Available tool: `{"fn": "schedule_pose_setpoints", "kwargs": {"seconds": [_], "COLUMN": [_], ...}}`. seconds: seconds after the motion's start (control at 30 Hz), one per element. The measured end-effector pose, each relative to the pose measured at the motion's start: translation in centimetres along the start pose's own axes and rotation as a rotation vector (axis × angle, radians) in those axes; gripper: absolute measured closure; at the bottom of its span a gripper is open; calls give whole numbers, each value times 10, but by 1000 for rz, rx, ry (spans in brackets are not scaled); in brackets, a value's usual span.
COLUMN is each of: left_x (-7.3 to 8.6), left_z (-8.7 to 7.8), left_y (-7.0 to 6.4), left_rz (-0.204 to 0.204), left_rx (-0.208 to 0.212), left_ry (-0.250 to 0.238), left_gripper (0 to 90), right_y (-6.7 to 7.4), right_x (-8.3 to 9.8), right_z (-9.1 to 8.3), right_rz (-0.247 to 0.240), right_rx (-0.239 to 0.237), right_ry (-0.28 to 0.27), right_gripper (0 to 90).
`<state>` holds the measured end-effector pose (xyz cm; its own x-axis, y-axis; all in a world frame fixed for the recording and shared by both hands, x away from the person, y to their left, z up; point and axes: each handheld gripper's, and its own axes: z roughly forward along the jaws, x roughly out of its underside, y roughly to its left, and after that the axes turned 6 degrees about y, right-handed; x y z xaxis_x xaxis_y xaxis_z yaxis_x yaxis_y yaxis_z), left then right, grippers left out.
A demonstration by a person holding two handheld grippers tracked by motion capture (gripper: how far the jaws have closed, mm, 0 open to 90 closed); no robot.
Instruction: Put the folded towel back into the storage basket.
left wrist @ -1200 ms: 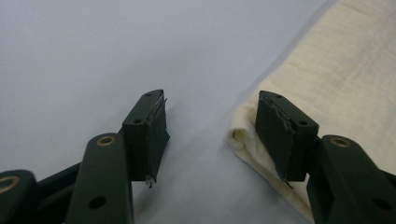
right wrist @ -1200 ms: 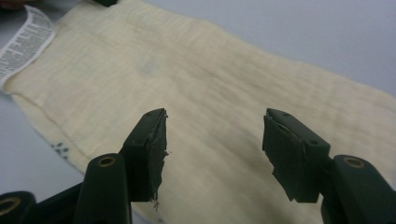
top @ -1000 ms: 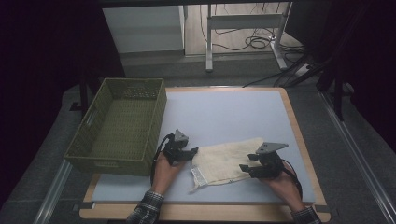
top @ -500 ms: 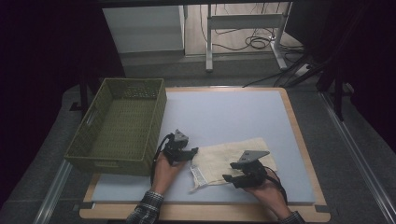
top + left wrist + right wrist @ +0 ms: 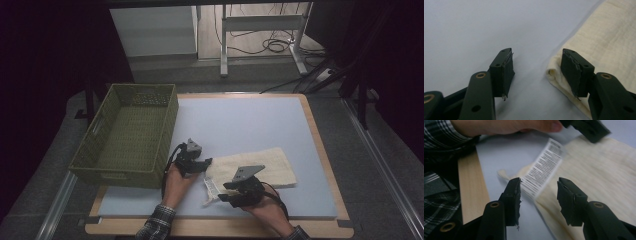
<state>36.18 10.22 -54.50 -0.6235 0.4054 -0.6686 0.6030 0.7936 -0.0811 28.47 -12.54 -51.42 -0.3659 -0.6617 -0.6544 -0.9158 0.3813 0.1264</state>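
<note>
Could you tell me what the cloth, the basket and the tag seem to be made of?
Cloth: soft cream woven cotton or gauze, judging by its crinkled weave. Basket: olive woven wicker or plastic; the mesh-like walls leave it open. Tag: thin white printed paper or fabric label, slightly blurred.

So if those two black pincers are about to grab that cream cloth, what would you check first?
1. Cloth lies on the blue mat, in reach of both: ok.
2. Left gripper open, its right-hand jaw resting against the cloth's rolled edge, nothing pinched: ok.
3. Right gripper open at the near corner; its jaws have just been closing, and the pads do not press on anything: ok.
4. White barcode label lies between the right jaws, so they might pinch the label instead of the fabric: not ok.
5. Green basket stands apart at the left, its inside free: ok.
6. Whether the cloth is folded evenly: cannot tell.
</note>
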Motion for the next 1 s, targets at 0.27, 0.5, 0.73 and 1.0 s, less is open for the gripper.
{"fn": "schedule_pose_setpoints", "kwargs": {"seconds": [0.27,0.5,0.73,1.0], "left_x": [0,0,0,-1], "left_z": [0,0,0,-1], "left_y": [0,0,-1,-8], "left_rz": [-1,0,10,22], "left_rx": [0,-1,-10,67], "left_ry": [-1,1,-5,-9], "left_gripper": [436,435,476,872], "right_y": [13,18,24,16], "right_x": [-15,-13,-11,-11], "right_z": [21,39,38,35], "right_rz": [-39,-102,-164,-67], "right_rx": [-41,33,130,69], "right_ry": [21,52,61,40], "right_gripper": [593,575,822,844]}}
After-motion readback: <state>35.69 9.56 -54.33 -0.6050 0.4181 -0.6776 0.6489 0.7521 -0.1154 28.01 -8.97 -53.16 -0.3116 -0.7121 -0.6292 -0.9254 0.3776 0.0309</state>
